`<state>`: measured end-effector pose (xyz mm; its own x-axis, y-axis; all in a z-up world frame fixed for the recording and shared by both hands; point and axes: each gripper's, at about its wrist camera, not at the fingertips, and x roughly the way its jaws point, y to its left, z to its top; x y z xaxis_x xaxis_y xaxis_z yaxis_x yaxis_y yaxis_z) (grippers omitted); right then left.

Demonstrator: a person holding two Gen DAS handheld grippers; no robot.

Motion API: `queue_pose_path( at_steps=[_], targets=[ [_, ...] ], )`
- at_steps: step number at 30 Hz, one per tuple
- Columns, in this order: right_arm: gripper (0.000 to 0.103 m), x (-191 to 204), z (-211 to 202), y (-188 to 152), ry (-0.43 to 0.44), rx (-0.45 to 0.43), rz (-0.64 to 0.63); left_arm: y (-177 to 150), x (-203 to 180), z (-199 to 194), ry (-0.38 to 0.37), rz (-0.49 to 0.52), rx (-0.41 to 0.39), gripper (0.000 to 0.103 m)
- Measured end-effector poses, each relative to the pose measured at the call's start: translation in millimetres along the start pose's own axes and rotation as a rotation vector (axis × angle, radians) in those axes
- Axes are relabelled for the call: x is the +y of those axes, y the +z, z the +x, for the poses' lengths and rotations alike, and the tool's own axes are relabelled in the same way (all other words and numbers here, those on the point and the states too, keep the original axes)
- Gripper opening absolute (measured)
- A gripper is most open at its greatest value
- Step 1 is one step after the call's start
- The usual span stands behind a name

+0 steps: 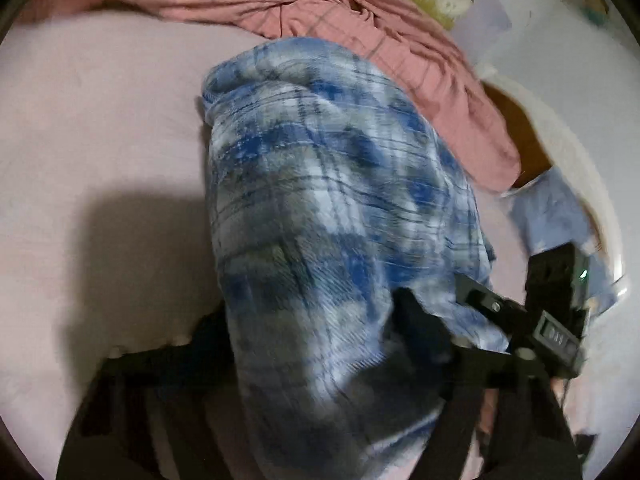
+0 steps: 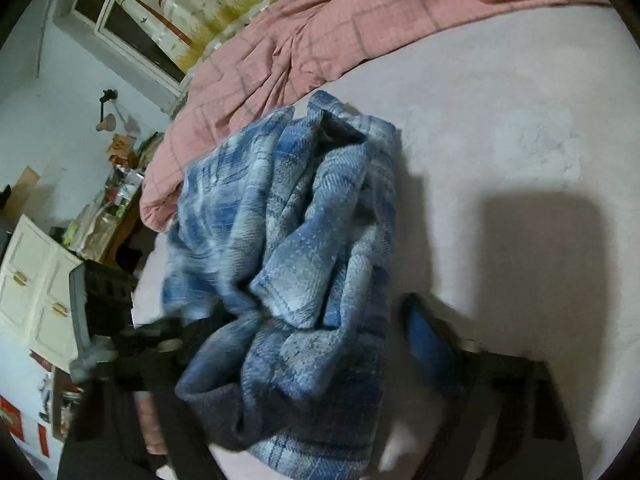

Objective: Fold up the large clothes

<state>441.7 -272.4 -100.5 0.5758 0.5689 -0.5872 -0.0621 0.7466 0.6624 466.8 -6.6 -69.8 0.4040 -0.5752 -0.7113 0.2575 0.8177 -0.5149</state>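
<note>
A blue and grey plaid fleece garment (image 1: 320,208) hangs bunched over the pale pink bed sheet (image 1: 100,128). My left gripper (image 1: 316,332) has the cloth between its black fingers (image 1: 416,320) and is shut on it. In the right wrist view the same garment (image 2: 304,248) is crumpled and drapes between my right gripper's (image 2: 320,340) fingers (image 2: 428,340). The jaws stand wide with cloth between them. The other gripper (image 1: 556,320) shows at the right of the left wrist view.
A pink checked duvet (image 2: 320,32) lies heaped along the far side of the bed. Beyond the bed edge stand a white cabinet (image 2: 36,280), a cluttered wooden desk (image 2: 116,208) and a window with a tree-print curtain (image 2: 168,4).
</note>
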Motion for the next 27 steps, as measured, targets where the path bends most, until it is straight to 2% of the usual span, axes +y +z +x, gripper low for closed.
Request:
queue_pose_path(
  at_steps=[1,4,7,13,17,19,22,27],
  targets=[
    [0.059,0,1,-1,-0.010,-0.001,0.003,-1,-6,-3,0.016,0.022,-0.018,0.047],
    [0.044,14,-6,-7,-0.055,-0.050,-0.055,-4,-16,-10,0.049,0.076,-0.070,0.031],
    [0.039,32,-14,-13,-0.122,-0.098,-0.133,-8,-23,-11,0.082,0.136,-0.103,0.027],
    [0.037,64,-29,-21,-0.225,-0.168,-0.267,-8,-35,-21,0.155,0.239,-0.169,0.023],
    [0.037,83,-51,-24,-0.249,-0.219,-0.315,-15,-69,-45,0.239,0.344,-0.285,0.023],
    [0.037,92,-74,-24,-0.244,-0.261,-0.314,-18,-91,-61,0.231,0.391,-0.336,0.023],
    [0.037,107,-124,-31,-0.276,-0.358,-0.347,-24,-130,-83,0.172,0.460,-0.395,0.023],
    [0.037,125,-221,-44,-0.446,-0.508,-0.382,-31,-220,-95,0.101,0.629,-0.462,0.023]
  ],
)
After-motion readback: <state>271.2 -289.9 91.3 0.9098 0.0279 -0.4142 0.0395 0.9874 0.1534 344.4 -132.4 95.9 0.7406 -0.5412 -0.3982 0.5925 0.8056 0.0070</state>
